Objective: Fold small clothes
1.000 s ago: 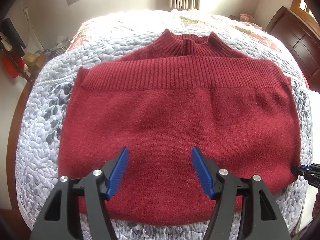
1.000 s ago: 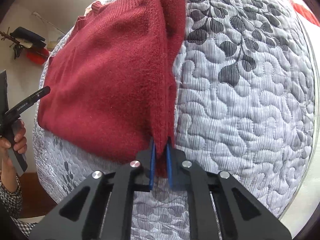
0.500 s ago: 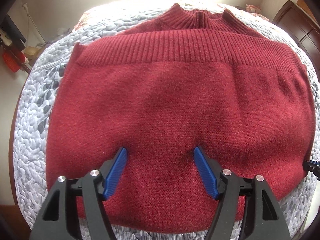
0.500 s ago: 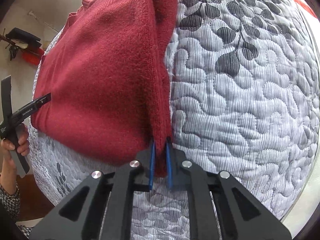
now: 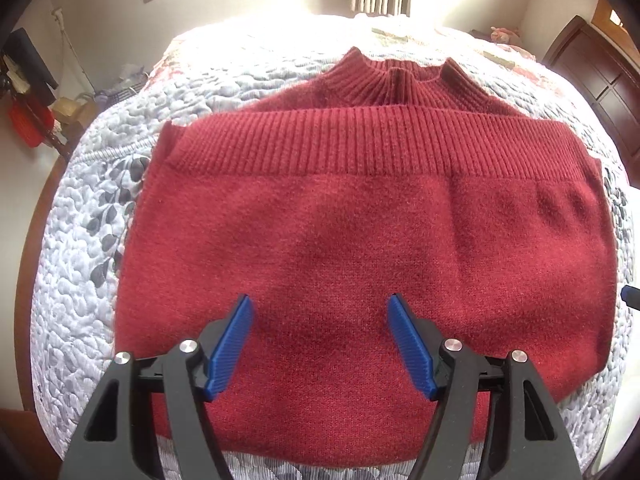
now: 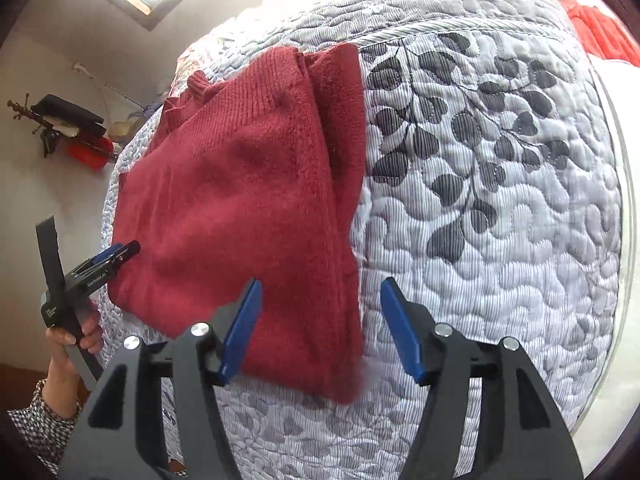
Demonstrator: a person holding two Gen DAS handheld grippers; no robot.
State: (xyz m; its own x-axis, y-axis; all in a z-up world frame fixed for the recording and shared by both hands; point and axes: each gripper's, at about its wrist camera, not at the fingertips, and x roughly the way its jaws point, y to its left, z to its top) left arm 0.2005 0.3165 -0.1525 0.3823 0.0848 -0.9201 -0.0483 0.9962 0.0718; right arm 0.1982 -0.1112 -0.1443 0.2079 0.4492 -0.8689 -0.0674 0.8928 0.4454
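Observation:
A dark red knitted sweater [image 5: 360,248] lies folded on the quilted bed, its ribbed hem doubled up toward the collar at the far end. My left gripper [image 5: 320,336] hovers open over the near part of the sweater, nothing between its blue pads. In the right wrist view the same sweater [image 6: 248,200] shows from its right side. My right gripper [image 6: 320,320] is open, its fingers astride the sweater's near right corner without pinching it. The left gripper [image 6: 116,256] appears at the sweater's left edge, held by a hand.
A grey-and-white quilted bedspread [image 6: 500,220] with a dark leaf pattern covers the bed. Dark wooden furniture [image 5: 600,76] stands at the far right. A curtain and window are at the back wall, and a rack with a red item [image 5: 28,128] on the left.
My right gripper has opened and let go of the sweater's corner, which now lies on the quilt. The left gripper pulled back a little from the sweater.

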